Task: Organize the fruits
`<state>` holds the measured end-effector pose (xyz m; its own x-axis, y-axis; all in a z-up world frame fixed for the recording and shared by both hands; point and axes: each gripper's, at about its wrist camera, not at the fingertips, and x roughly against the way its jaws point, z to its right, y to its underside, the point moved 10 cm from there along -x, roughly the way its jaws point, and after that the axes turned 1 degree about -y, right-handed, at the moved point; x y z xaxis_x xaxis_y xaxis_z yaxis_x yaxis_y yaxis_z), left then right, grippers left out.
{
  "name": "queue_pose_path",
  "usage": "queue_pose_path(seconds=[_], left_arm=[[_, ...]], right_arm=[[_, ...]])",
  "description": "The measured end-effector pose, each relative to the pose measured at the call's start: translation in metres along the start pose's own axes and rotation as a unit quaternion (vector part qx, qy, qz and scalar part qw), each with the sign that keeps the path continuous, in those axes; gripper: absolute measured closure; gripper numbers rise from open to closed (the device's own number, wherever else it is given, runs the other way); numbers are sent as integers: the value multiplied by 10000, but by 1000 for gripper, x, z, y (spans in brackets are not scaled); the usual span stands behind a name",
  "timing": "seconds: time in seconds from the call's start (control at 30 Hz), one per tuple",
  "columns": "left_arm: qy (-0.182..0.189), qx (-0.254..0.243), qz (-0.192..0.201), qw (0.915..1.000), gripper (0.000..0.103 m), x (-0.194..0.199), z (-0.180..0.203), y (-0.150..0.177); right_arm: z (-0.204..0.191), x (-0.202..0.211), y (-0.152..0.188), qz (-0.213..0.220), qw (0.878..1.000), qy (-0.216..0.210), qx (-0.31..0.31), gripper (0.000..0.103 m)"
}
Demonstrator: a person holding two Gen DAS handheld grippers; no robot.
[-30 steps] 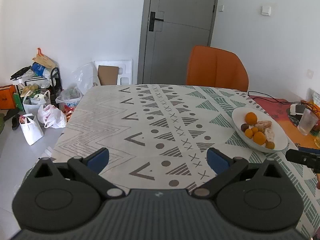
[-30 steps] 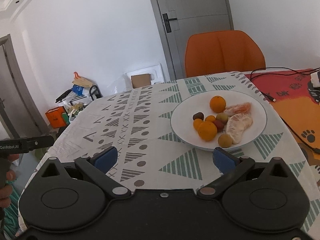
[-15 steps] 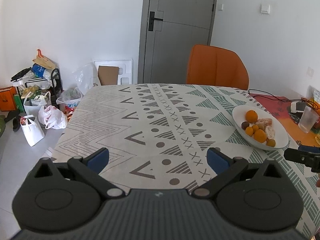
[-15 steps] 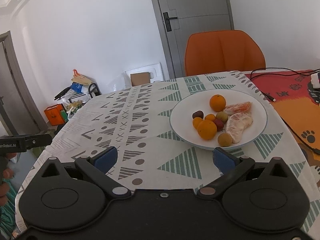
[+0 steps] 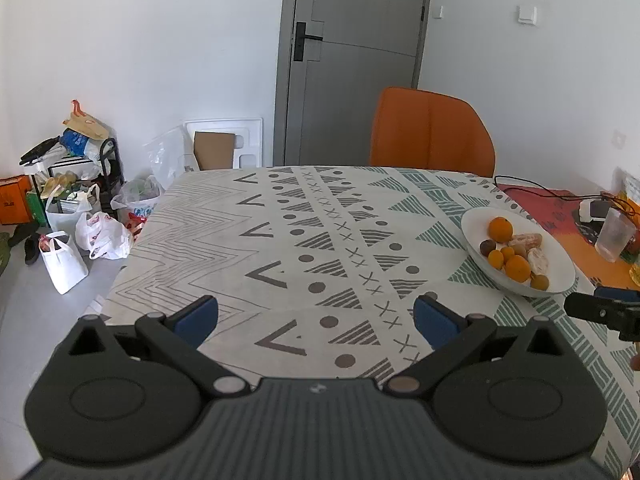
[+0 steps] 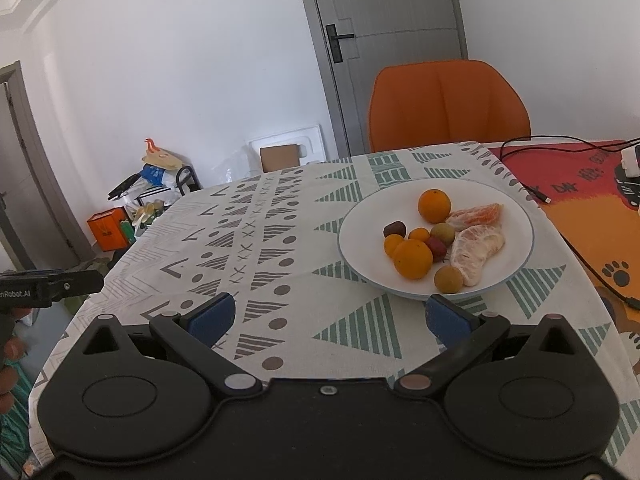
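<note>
A white plate (image 6: 516,216) holds several fruits: an orange (image 6: 434,205), a second orange (image 6: 413,259), small kumquats, a dark round fruit (image 6: 395,229) and peeled citrus segments (image 6: 476,250). My right gripper (image 6: 328,316) is open and empty, just in front of the plate's near rim. My left gripper (image 5: 316,318) is open and empty over the patterned tablecloth (image 5: 280,240), with the plate (image 5: 560,256) to its far right. The right gripper's tip also shows in the left wrist view (image 5: 604,308).
An orange chair (image 6: 448,104) stands behind the table. A red mat (image 6: 580,184) with cables lies right of the plate. A clear cup (image 5: 614,236) stands at the far right. Bags and clutter (image 5: 80,216) sit on the floor at left.
Both grippers have drawn back and risen slightly, so the plate looks a bit farther away. Both stay open and empty.
</note>
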<state>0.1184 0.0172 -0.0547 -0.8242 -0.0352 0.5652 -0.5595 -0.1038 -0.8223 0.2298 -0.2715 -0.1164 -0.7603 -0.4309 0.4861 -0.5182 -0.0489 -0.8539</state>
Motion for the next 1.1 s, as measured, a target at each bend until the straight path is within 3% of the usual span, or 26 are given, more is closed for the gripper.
queue_pose_path(seconds=[1.1], left_arm=[[100,-63,29,9999,0,-2,11,3]], right_arm=[[5,1,-1,100,9997,193,78,0]])
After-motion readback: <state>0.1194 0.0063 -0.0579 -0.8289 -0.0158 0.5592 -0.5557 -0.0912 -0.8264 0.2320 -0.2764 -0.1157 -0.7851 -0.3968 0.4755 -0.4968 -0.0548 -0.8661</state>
